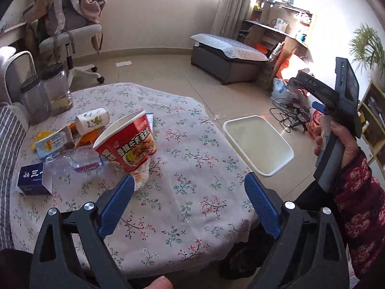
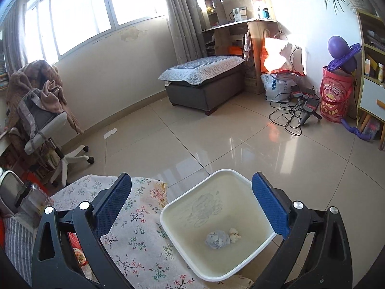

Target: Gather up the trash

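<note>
On the floral tablecloth (image 1: 192, 144) lies a heap of trash: a tipped red instant-noodle cup (image 1: 130, 144) over a crumpled tissue (image 1: 142, 180), a clear plastic wrapper (image 1: 72, 166), a blue box (image 1: 31, 180), a small carton (image 1: 51, 142) and a white bottle on its side (image 1: 92, 120). My left gripper (image 1: 190, 179) is open over the table, right of the cup, with nothing between its fingers. A hand holds my right gripper (image 1: 320, 104) beside the table. In its own view the right gripper (image 2: 192, 177) is open above the white bin (image 2: 168, 231), which holds two crumpled scraps (image 2: 217, 239).
The bin (image 1: 284, 161) stands on the tiled floor at the table's right edge. Two lidded jars (image 1: 56, 89) stand at the table's far left. An office chair (image 1: 72, 33), a grey ottoman (image 1: 226, 67), tangled cables (image 2: 291, 115) and a red drum (image 2: 334, 96) are farther off.
</note>
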Action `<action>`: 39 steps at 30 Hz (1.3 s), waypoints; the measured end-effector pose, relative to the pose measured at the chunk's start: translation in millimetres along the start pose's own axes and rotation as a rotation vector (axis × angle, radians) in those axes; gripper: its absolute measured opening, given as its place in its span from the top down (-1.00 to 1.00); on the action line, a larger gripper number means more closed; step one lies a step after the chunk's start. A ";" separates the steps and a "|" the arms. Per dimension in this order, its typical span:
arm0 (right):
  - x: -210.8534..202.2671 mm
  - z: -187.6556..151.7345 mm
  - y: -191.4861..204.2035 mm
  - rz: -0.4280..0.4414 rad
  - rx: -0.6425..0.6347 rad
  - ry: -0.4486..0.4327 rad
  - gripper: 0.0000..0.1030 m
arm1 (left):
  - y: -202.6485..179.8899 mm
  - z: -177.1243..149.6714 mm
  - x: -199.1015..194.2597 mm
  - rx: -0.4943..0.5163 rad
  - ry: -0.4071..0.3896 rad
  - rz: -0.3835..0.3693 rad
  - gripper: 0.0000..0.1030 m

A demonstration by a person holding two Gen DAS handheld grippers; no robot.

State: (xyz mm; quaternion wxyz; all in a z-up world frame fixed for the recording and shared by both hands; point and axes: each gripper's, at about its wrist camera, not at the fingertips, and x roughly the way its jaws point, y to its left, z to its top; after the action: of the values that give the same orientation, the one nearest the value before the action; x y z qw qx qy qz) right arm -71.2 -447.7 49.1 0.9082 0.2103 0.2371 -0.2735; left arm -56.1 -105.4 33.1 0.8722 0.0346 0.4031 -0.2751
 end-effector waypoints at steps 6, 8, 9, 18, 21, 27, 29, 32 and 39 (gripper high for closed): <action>-6.6 -24.5 81.9 0.100 -0.210 -0.011 -0.87 | 88.0 -13.4 0.7 -0.271 0.008 0.160 -0.75; -10.7 -35.6 107.4 0.135 -0.285 -0.015 -0.87 | 115.7 -14.3 -1.6 -0.342 0.010 0.203 -0.75; -12.6 -39.9 119.0 0.151 -0.319 -0.018 -0.87 | 130.1 -13.2 -3.2 -0.379 0.015 0.236 -0.75; -9.6 -63.3 157.2 0.216 -0.415 0.055 -0.87 | 261.9 6.7 -10.8 -0.759 0.122 0.423 -0.75; -4.2 -61.5 151.7 0.221 -0.389 0.083 -0.87 | 295.6 -2.2 -8.3 -0.901 0.150 0.454 -0.75; 10.3 -63.3 145.1 0.212 -0.380 0.131 -0.87 | 325.6 -17.2 13.3 -1.058 0.208 0.482 -0.75; 16.4 -63.0 143.1 0.211 -0.363 0.161 -0.87 | 329.7 -18.2 22.7 -1.099 0.217 0.484 -0.75; 21.8 -62.3 140.9 0.207 -0.341 0.188 -0.87 | 336.0 -16.8 35.7 -1.133 0.218 0.536 -0.73; 28.0 -69.0 148.4 0.198 -0.387 0.212 -0.87 | 354.6 -15.4 64.4 -1.190 0.236 0.634 -0.71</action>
State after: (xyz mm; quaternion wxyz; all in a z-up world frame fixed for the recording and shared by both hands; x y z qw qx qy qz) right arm 16.2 -310.4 16.1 0.9241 0.0821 0.3571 -0.1090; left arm 147.1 170.0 -81.0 0.7315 -0.3044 0.5483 0.2676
